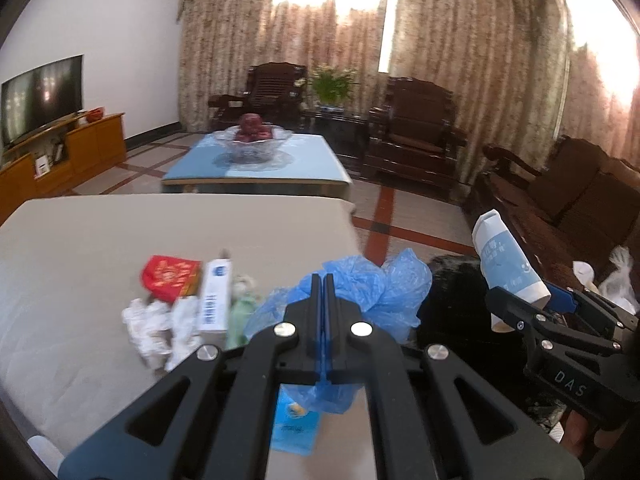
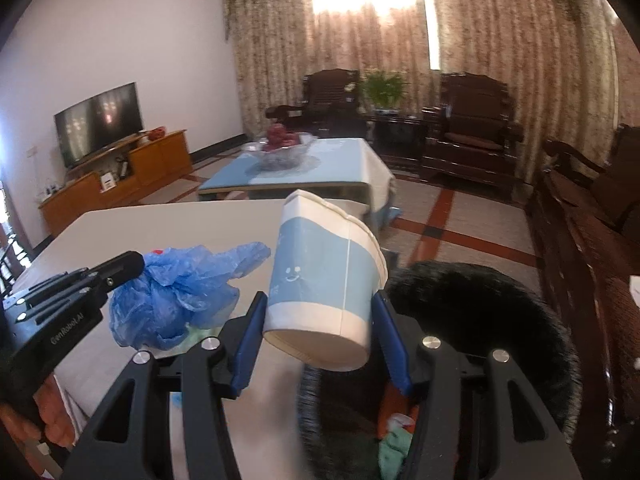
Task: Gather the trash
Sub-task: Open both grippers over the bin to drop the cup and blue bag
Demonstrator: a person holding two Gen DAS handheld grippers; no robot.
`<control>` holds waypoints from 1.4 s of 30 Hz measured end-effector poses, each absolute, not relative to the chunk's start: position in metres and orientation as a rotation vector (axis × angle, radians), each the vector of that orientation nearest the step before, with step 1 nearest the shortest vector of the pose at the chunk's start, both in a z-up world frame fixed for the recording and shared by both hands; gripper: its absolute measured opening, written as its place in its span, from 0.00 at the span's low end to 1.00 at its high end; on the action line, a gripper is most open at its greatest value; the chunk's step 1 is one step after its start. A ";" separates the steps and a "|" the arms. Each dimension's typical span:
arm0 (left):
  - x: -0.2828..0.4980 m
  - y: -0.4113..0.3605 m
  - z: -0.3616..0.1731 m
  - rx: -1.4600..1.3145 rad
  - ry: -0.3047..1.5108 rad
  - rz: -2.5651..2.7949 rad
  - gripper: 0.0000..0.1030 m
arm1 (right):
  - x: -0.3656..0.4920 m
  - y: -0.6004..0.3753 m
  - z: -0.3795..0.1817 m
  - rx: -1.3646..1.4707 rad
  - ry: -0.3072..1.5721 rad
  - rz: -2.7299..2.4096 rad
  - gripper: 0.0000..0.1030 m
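My left gripper point(image 1: 322, 280) is shut on a crumpled blue plastic bag point(image 1: 372, 288), held over the right edge of the beige table point(image 1: 120, 232); the bag also shows in the right wrist view point(image 2: 180, 296). My right gripper point(image 2: 320, 300) is shut on a blue and white paper cup point(image 2: 324, 276), held tilted above a black bin point(image 2: 480, 320) beside the table. The cup point(image 1: 508, 268) and right gripper point(image 1: 520, 304) show at right in the left wrist view. On the table lie a red packet point(image 1: 170, 276), a white box point(image 1: 216, 300) and crumpled tissues point(image 1: 148, 328).
A blue packet point(image 1: 296, 424) lies on the table under my left gripper. A blue coffee table with a glass fruit bowl point(image 1: 252, 144) stands beyond. Dark wooden chairs point(image 1: 416, 132) and a sofa point(image 1: 580, 208) line the right. A TV point(image 1: 40, 96) stands left.
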State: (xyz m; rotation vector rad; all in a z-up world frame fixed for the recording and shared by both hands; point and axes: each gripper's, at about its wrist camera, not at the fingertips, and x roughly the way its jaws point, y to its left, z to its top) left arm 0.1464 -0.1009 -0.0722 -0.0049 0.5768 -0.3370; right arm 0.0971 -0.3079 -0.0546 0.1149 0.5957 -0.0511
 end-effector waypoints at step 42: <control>0.165 -0.159 -0.110 0.035 0.638 -0.434 0.74 | 0.075 -0.391 -0.098 0.110 0.679 -0.323 0.94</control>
